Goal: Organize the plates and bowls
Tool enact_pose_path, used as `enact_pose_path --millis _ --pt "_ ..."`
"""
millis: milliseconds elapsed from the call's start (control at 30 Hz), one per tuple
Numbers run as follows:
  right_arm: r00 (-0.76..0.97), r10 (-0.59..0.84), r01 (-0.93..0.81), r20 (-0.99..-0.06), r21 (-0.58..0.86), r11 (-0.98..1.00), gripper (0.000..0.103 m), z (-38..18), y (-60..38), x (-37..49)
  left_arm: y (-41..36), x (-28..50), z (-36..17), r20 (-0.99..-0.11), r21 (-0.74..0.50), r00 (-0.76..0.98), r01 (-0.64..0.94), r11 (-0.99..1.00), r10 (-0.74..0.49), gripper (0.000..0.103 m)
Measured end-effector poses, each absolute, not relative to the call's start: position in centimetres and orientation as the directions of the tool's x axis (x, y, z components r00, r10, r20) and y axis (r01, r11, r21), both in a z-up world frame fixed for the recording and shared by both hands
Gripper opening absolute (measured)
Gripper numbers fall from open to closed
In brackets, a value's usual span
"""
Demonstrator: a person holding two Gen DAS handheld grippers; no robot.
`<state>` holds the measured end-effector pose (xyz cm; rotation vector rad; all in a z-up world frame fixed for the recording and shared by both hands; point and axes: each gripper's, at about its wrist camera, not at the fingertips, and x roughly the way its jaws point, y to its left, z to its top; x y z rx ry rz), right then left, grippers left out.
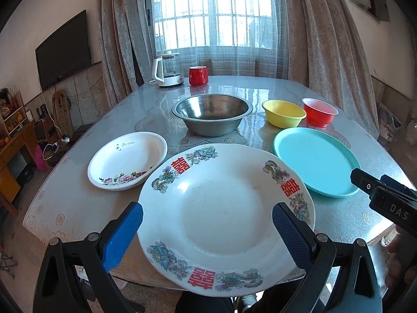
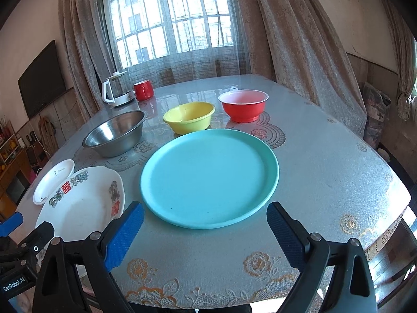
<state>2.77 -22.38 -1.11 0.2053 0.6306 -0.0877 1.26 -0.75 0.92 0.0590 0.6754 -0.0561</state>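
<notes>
1. Left wrist view: left gripper (image 1: 207,216) w/ blue textured pads spread wide apart, holding nothing; pads sit either side of a large white ceramic plate with red double-happiness characters and dragon motifs (image 1: 224,216), which lies at the table's near edge, its front rim overhanging.
2. Right wrist view: right gripper (image 2: 205,215) also spread apart & holding nothing, poised over the near rim of a round turquoise plastic plate (image 2: 209,177) lying flat on the table.
3. Surface: a rounded table under a glossy grey floral-print cover (image 2: 325,172), w/ orange flower motifs along the front edge & window glare at the far end.
4. Other dishes: small white dish with pink rose print (image 1: 127,160) just left of the big plate, rims nearly touching; stainless steel bowl (image 1: 212,114) mid-table behind; yellow plastic bowl (image 2: 189,117) & red plastic bowl with white inside (image 2: 243,105) side by side beyond the turquoise plate.
5. Far end: white-based glass kettle (image 1: 168,69) beside a red mug (image 1: 198,75).
6. Room: barred window (image 2: 166,20) w/ sheer netting, heavy beige curtains (image 2: 286,39) each side, black wall-mounted TV (image 1: 63,49) on the left wall, wooden shelf unit (image 1: 13,135) w/ clutter below it.
</notes>
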Motion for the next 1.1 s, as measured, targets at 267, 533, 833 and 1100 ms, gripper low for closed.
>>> enact_pose_path --millis 267,533,833,1100 --pt "0.764 0.034 0.230 -0.644 0.321 0.919 0.049 -1.9 -29.2 5.2 -2.8 5.9 3.1 -0.664 -0.013 0.724 0.239 0.971 -0.187 0.074" --pt "0.719 0.063 0.253 -0.692 0.345 0.904 0.037 -3.1 -32.2 8.0 -7.3 11.9 2.3 -0.757 0.007 0.613 0.356 0.934 -0.228 0.034" --pt "0.697 0.069 0.240 -0.714 0.322 0.916 0.026 -4.3 -32.8 9.8 -11.2 16.7 0.2 -0.820 0.047 0.542 0.381 0.923 -0.182 0.026" --pt "0.690 0.078 0.210 -0.720 0.301 0.930 0.012 -5.0 -32.0 9.5 -13.2 18.8 -2.7 -0.864 0.111 0.490 0.401 0.909 -0.111 0.013"
